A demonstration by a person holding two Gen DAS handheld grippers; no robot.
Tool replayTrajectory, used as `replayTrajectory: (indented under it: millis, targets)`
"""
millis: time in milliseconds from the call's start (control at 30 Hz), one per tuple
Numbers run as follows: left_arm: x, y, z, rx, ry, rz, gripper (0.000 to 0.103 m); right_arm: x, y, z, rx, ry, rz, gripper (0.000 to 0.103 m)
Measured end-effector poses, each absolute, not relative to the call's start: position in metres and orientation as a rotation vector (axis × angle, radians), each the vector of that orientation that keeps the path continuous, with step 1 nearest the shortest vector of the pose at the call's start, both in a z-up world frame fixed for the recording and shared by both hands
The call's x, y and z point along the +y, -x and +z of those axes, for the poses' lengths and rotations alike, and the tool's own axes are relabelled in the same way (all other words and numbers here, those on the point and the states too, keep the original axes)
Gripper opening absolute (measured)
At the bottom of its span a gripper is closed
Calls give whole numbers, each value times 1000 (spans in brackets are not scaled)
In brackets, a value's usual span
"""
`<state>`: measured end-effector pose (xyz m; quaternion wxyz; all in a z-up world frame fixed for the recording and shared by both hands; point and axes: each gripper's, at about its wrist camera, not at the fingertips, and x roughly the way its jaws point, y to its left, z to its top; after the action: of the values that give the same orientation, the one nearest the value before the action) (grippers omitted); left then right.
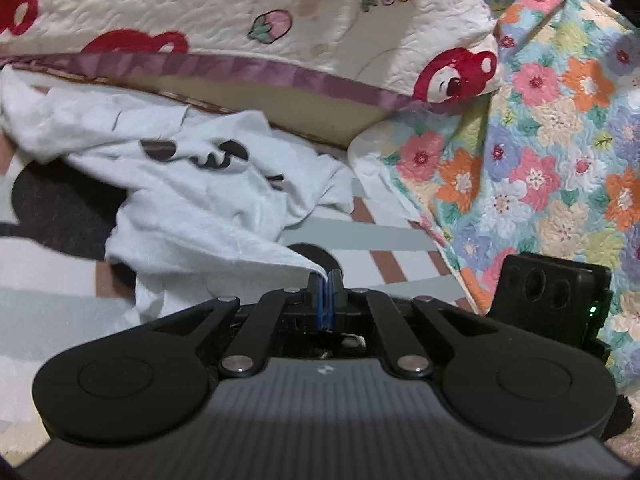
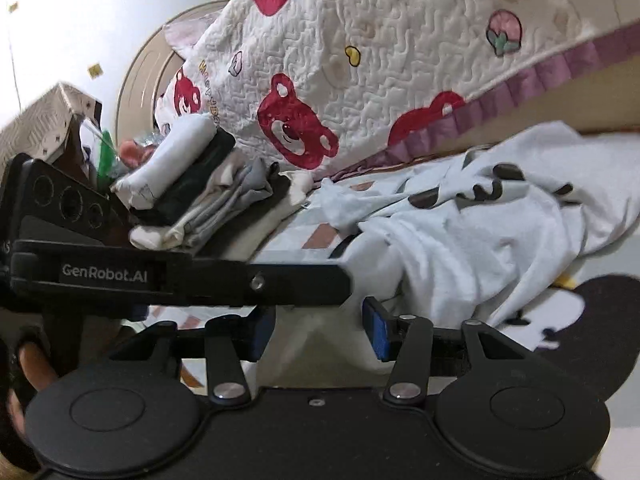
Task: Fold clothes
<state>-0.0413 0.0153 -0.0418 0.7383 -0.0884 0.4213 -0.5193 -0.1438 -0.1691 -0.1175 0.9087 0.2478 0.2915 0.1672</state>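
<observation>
Shirt [image 1: 192, 200] lies crumpled on the rug [image 1: 384, 240], white with dark printed marks, and it is the landmark for all the rest. Behind the shirt hangs a quilt [image 1: 224, 4] with red bears and a purple border, and under that border a beige bed side is seen. To the right of the shirt, in the left wrist view, a floral quilt [image 1: 552, 152] comes down to the rug. The rug under the shirt has pale, pink and dark patches.

The left gripper [image 1: 326, 280] is at the near edge of the shirt. Its 2 blue pads are pressed together and a corner of the white cloth is pinched between them; the cloth goes up from the pads to the main heap. In the right wrist view the body of the left gripper [image 2: 240, 280] crosses in front of the shirt, and the cloth hangs beside its tip.

The right gripper [image 2: 318, 328] is also at the near side of the shirt. Its 2 blue pads [image 2: 378, 332] stand well apart and nothing is between them, only the rug and a fold of white cloth beyond.

To the left of the shirt in the right wrist view, a pile [image 2: 192, 196] of folded clothes lies near the bear quilt, with a white roll on top.
</observation>
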Motion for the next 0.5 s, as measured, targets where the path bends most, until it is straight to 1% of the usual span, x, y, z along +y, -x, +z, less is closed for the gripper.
replayTrajectory:
  millis: [33,100,133,167,200,333,400,500]
  targets:
    - [13,42,-39,913,191,-1148,1,-169,145,-114,585,-507,342,54]
    - [7,43,-31,886,204,-1178,1,-166,140,-120,617,-461,283,54]
    - [5,43,-25,873,216,-1190,1,-171,141,-121,605,-453,244,47]
    - [2,43,-19,859,221,-1198,1,-176,142,-122,591,-446,205,18]
    - [0,43,-14,836,225,-1204,1,-185,144,-119,567,-455,177,5]
    - [14,41,12,642,334,-1230,0,-218,153,-106,491,-446,47,4]
    - [13,37,13,631,288,-1171,0,-232,157,-110,488,-495,3,4]
    - [8,37,-3,680,187,-1133,2,-244,164,-114,488,-516,-26,3]
